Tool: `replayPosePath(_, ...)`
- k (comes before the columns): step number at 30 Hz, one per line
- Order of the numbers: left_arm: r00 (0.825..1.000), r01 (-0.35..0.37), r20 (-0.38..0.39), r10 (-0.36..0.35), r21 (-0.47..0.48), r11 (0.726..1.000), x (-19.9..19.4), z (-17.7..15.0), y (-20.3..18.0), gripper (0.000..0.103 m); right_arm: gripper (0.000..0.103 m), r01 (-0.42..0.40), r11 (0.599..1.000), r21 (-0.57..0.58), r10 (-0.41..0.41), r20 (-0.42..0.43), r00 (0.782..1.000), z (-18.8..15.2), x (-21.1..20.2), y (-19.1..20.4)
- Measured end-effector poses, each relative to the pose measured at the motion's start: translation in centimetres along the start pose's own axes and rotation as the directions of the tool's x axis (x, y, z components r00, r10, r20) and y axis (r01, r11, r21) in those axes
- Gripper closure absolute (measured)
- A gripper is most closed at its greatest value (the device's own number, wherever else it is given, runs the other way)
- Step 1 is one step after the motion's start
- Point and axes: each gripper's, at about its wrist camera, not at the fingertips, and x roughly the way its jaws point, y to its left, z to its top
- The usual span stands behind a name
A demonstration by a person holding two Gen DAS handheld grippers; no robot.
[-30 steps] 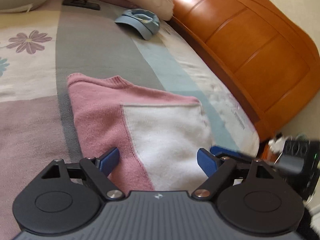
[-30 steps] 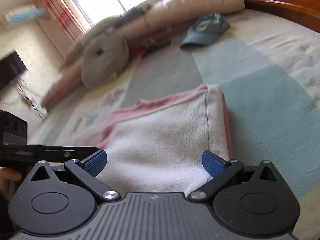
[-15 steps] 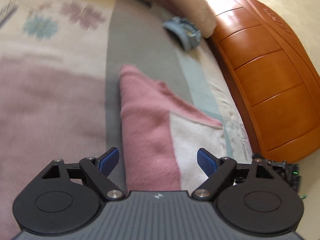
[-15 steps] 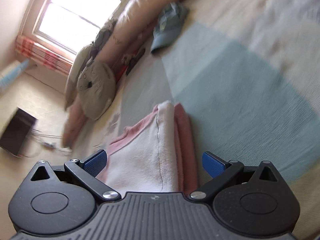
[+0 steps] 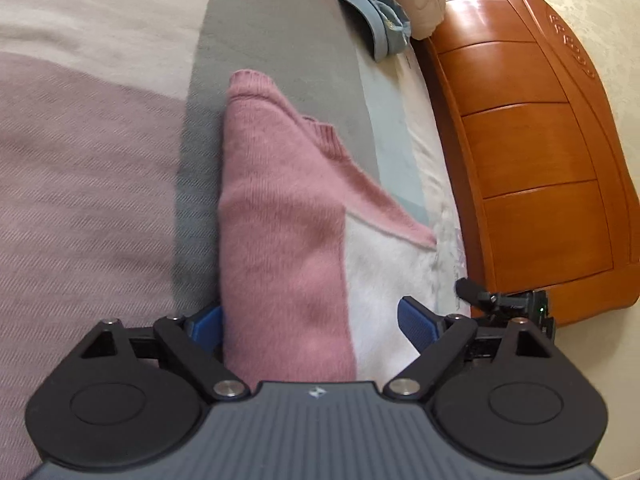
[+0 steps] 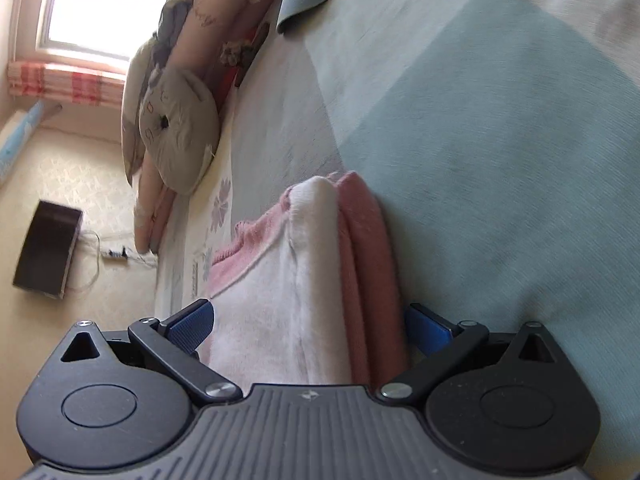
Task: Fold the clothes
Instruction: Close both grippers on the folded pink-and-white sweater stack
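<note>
A folded pink and white sweater (image 5: 280,220) lies on the patterned bedspread (image 5: 80,200), its collar pointing away. My left gripper (image 5: 312,320) is open and low at the sweater's near edge, with the pink part between its fingers and the left pad tucked against the fabric's side. In the right wrist view the sweater (image 6: 312,260) shows as stacked white and pink layers. My right gripper (image 6: 310,326) is open and straddles that layered edge. The right gripper's tip (image 5: 500,300) also shows at the sweater's right side in the left wrist view.
A blue cap (image 5: 380,20) lies farther up the bed near the pillows (image 6: 172,112). An orange wooden headboard (image 5: 520,140) runs along the right. Beside the bed, a dark box (image 6: 48,248) and a power strip (image 6: 114,254) sit on the floor.
Both grippers have rolled sideways and dropped closer to the sweater's near edge, so its layers now sit between their open fingers. The sweater itself stays folded in place.
</note>
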Motion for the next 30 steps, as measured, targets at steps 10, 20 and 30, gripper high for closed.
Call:
replayPosePath(10,0.994,0.07,-0.085,-0.072,-0.037,0.997,-0.9,-1.6,1.3,0.012,0.0,0.01,1.0,-0.018,-0.011,-0.089,0.996,-3.5,-0.6,0.6)
replayPosePath(20,0.99,0.089,-0.105,-0.092,-0.026,0.996,1.4,0.4,0.1,0.011,0.0,-0.038,0.999,0.007,0.039,-0.079,0.996,-2.4,-0.3,0.3)
replayPosePath(30,0.988,0.075,-0.136,-0.075,-0.003,0.997,3.1,0.9,-1.4,0.003,0.0,-0.11,0.994,0.023,0.112,-0.067,0.991,-1.6,0.6,0.1)
